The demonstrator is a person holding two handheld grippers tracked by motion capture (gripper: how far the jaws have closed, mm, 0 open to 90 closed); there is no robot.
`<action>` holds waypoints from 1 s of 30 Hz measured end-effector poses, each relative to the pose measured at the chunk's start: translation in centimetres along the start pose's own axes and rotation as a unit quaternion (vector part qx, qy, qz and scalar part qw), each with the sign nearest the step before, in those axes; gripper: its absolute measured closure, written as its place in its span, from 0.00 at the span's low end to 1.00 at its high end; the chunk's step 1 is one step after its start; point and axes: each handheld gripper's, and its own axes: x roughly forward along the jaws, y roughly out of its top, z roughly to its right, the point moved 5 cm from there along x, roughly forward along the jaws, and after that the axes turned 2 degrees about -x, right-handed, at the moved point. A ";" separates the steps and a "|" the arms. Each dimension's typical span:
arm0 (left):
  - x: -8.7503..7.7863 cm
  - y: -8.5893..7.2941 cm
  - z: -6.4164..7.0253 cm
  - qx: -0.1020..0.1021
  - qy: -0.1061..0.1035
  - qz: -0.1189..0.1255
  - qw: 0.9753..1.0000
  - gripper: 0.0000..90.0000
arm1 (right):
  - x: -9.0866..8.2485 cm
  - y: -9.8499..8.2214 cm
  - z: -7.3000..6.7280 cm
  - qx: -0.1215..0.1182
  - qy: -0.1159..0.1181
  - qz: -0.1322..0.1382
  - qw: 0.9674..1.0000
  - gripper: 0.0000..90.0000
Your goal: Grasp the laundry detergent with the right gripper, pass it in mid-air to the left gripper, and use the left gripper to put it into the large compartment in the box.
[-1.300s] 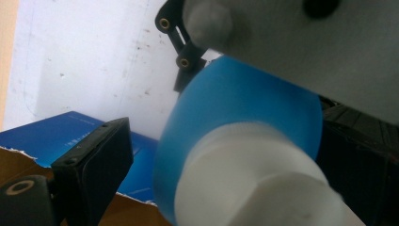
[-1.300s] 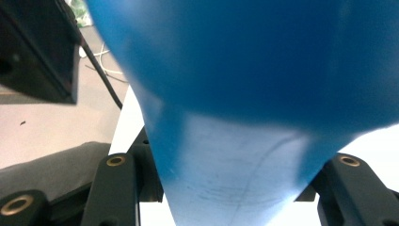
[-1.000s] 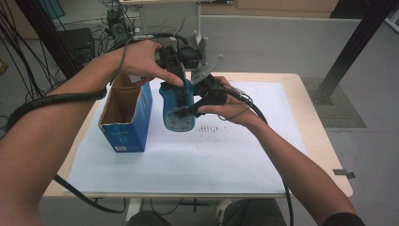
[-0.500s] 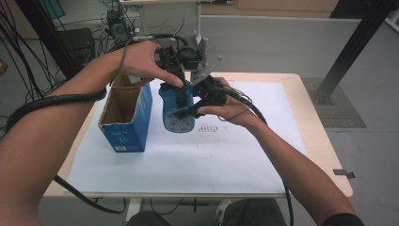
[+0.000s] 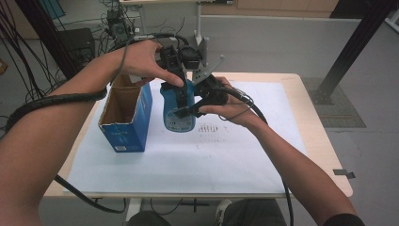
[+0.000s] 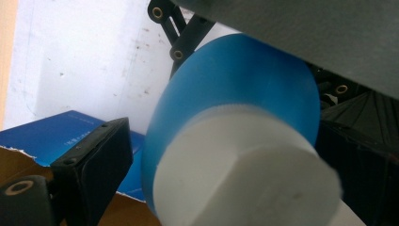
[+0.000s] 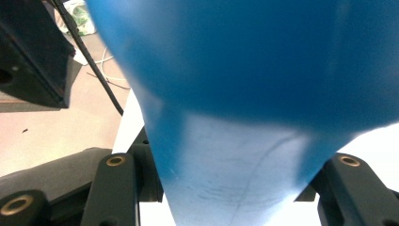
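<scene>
High view: a blue bottle [image 5: 178, 110] stands upright on the white sheet [image 5: 188, 155] covering the worktop [image 5: 324, 155], a little toward 11 o'clock from the sheet's middle. The left tongs [image 5: 181, 96] come down onto the bottle from above, held by the left hand [image 5: 143, 61]. The right tongs [image 5: 188, 110] reach the bottle's lower body from the 3 o'clock side, held by the right hand [image 5: 233, 108]. An open blue cardboard box [image 5: 124, 115] stands just beside the bottle, at its 9 o'clock, apart from it.

Left gripper view: the bottle's white cap [image 6: 244, 174] and blue shoulder sit between the jaws; one jaw lies close at 8 o'clock, and contact cannot be told.

Right gripper view: the bottle [image 7: 244, 94] rises between the two jaws, which flank its pale lower part at 7 and 5 o'clock; a firm grip cannot be told.
</scene>
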 end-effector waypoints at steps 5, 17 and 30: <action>0.0 0.0 0.0 0.000 0.001 -0.001 1.000 0.08 | 0.0 0.0 0.1 -0.007 -0.001 0.001 1.000 0.49; 0.2 0.1 0.0 0.004 0.001 -0.007 1.000 0.08 | -0.1 0.1 0.0 -0.009 0.004 0.008 1.000 0.49; 0.1 0.5 -0.1 0.006 -0.001 -0.002 1.000 0.08 | -0.3 0.1 0.1 -0.007 0.005 0.011 1.000 0.49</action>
